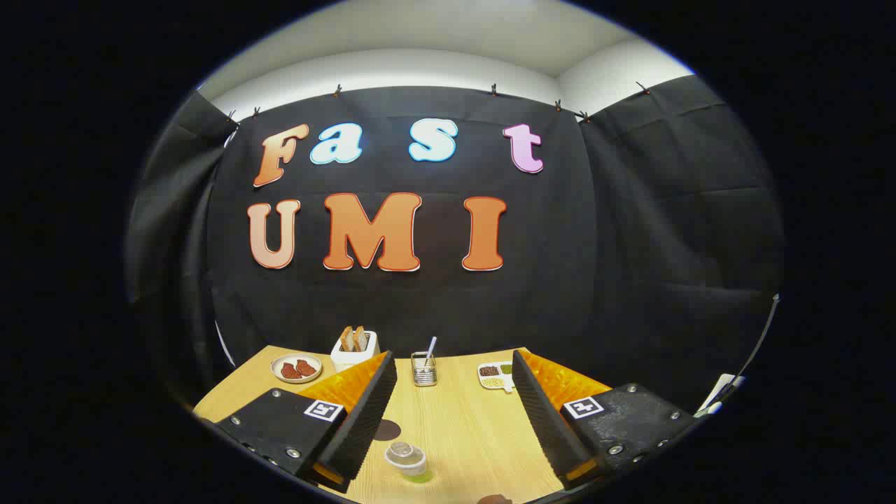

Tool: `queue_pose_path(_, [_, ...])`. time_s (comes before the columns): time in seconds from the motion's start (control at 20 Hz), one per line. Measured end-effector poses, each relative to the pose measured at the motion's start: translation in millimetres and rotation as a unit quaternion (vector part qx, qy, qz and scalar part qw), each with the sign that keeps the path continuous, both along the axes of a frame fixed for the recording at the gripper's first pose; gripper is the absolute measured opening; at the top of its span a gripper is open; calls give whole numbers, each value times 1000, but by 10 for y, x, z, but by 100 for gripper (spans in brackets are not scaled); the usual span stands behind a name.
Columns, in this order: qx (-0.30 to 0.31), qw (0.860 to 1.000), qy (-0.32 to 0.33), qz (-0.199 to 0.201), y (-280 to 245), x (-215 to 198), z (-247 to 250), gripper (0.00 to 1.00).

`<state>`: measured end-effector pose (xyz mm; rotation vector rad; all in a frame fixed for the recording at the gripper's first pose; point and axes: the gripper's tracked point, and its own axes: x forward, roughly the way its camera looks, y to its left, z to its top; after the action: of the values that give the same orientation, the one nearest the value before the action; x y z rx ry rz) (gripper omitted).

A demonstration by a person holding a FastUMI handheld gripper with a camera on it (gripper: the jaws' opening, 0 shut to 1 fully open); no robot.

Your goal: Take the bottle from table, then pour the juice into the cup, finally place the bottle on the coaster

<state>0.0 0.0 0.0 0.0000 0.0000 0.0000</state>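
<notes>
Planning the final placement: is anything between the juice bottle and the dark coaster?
Nothing visible. The coaster lies on bare table just beyond the bottle. The gripper is open, jaws empty, with the bottle low between them.

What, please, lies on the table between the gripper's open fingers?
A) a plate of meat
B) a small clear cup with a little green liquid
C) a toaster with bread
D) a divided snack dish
B: the clear cup sits on the table between the fingers of the open gripper, untouched.
</notes>
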Motion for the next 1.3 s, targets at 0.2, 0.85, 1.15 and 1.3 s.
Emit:
queue_pose_path(0.2, [3,1000,-8,-8,-72,-46,67,98])
queue_pose_path(0.85, [-20,999,-17,29,318,23,63,98])
queue_pose_path(1.15, [-8,999,-3,43,442,91,-269,98])
queue_pose_path(1.3, [-9,999,-4,47,496,148,-391,98])
